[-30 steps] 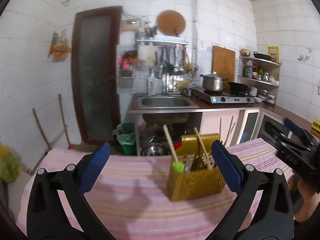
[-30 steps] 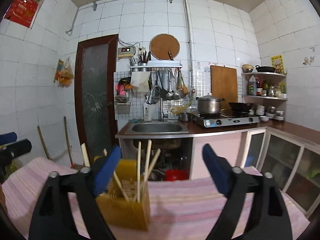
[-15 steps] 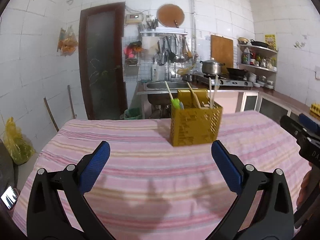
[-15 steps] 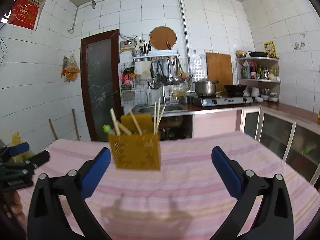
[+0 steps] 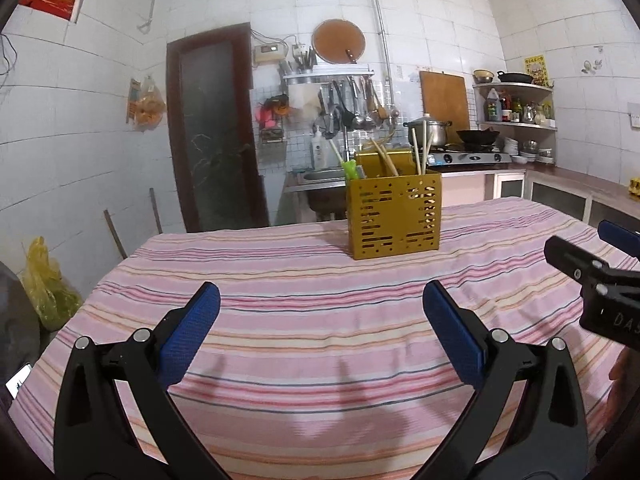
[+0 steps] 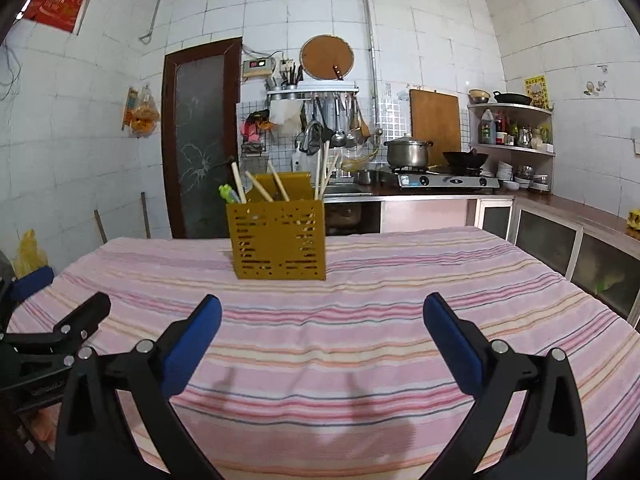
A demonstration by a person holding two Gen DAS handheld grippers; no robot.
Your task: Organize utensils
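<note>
- Utensils stand together in a yellow perforated utensil caddy [image 5: 394, 216], which sits upright on the far middle of the striped tablecloth [image 5: 304, 320]; judging by the cloth's bare surface, nothing loose is left lying out to be gathered.
- Wooden chopsticks [image 6: 322, 170] lean out of the caddy's right part, while wooden-handled pieces and a green-topped utensil [image 6: 226, 192] lean out at the left, so the contents look sorted by side, though the inner dividers cannot be seen.
- Left gripper [image 5: 320, 332] hangs low over the near edge of the table with its blue pads spread wide and nothing between them; it points toward the caddy but is well apart from it.
- Right gripper [image 6: 322, 334] sits just beside the left one, jaws likewise spread as wide as they go and empty, aimed at the table's middle with the caddy ahead and slightly to its left.
- Both tools being empty, level with one another and clear of the caddy suggests a resting pose, either before a first reach or after the last utensil has gone in; the views alone do not settle which.
</note>
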